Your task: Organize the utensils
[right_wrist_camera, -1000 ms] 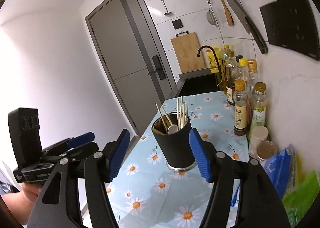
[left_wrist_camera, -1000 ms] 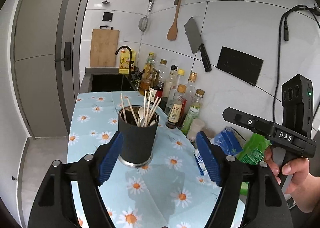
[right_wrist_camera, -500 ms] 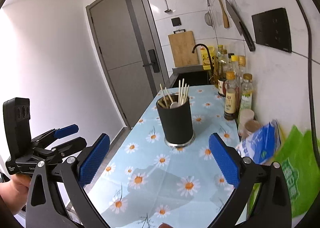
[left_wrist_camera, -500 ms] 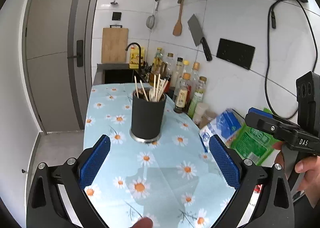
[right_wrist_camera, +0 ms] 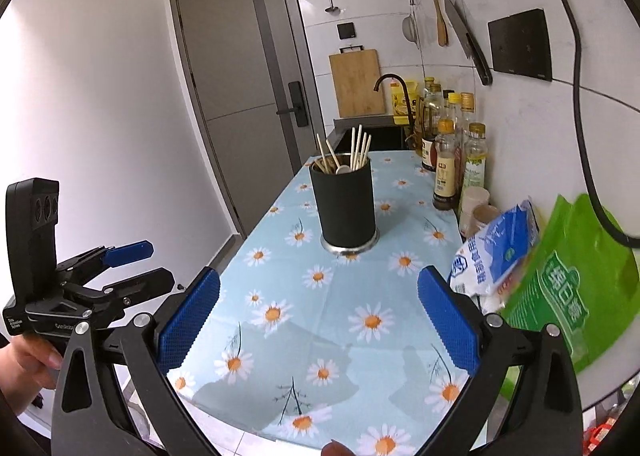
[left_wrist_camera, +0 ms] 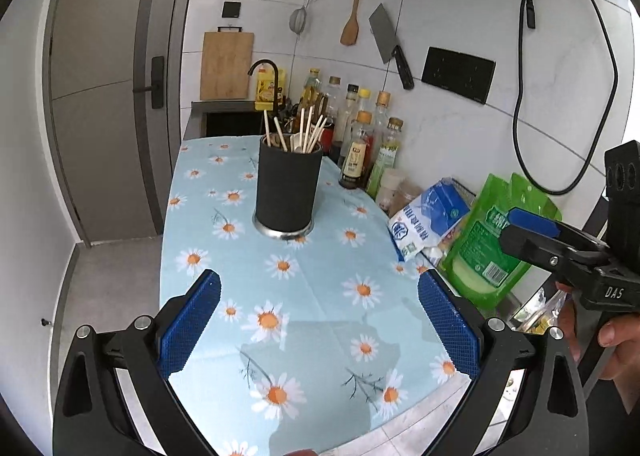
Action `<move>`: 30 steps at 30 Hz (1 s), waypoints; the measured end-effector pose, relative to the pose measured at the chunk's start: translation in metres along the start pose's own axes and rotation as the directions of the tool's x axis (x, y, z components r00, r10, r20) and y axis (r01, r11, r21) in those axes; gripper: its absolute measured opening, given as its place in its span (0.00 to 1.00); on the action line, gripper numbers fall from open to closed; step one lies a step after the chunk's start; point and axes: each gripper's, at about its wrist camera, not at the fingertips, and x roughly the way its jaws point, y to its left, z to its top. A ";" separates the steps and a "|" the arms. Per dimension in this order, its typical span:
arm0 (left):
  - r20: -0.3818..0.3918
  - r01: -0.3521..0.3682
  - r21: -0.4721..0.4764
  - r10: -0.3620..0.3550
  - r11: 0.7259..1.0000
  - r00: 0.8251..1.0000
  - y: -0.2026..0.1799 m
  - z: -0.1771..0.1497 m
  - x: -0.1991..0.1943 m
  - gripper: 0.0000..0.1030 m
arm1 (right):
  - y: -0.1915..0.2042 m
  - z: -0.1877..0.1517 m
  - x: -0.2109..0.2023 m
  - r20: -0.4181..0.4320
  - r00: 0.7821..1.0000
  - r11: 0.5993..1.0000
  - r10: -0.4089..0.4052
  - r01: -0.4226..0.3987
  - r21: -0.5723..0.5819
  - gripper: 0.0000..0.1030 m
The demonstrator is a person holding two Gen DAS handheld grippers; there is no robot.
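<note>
Left wrist view: my left gripper [left_wrist_camera: 319,322] hangs wide open, same as my right gripper [right_wrist_camera: 319,320]. The black utensil holder [left_wrist_camera: 289,188] stands upright mid-counter on the daisy tablecloth [left_wrist_camera: 320,296], packed with chopsticks [left_wrist_camera: 310,129] and a spoon.

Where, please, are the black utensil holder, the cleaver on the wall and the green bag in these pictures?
utensil holder [left_wrist_camera: 289,192], left wrist view, middle of its black side.
cleaver [left_wrist_camera: 383,32], left wrist view, flat of the blade.
green bag [right_wrist_camera: 568,288], right wrist view, printed front.

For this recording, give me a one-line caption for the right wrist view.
Open right claw faces black utensil holder of chopsticks on daisy tablecloth.
</note>
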 end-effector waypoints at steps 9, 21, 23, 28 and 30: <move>-0.027 -0.014 -0.010 0.014 1.000 1.000 0.000 -0.022 -0.007 0.93 | 0.007 -0.021 -0.002 -0.030 0.999 1.000 -0.010 0.010 -0.001 0.95; -0.056 -0.036 -0.032 0.034 0.999 0.998 -0.004 -0.034 -0.001 0.93 | 0.001 -0.027 0.006 -0.046 0.999 1.000 0.007 -0.006 0.007 0.95; -0.061 -0.031 -0.039 0.029 0.999 0.998 -0.004 -0.034 -0.001 0.93 | 0.001 -0.027 0.007 -0.048 0.999 1.000 0.009 -0.009 -0.003 0.95; -0.064 -0.033 -0.019 0.032 0.999 0.997 -0.009 -0.035 -0.003 0.93 | -0.002 -0.032 0.012 -0.064 0.998 0.999 0.027 -0.025 0.034 0.95; -0.066 -0.036 -0.029 0.034 0.999 0.997 -0.008 -0.035 -0.004 0.93 | -0.001 -0.033 0.014 -0.071 0.997 1.000 0.015 -0.014 0.025 0.95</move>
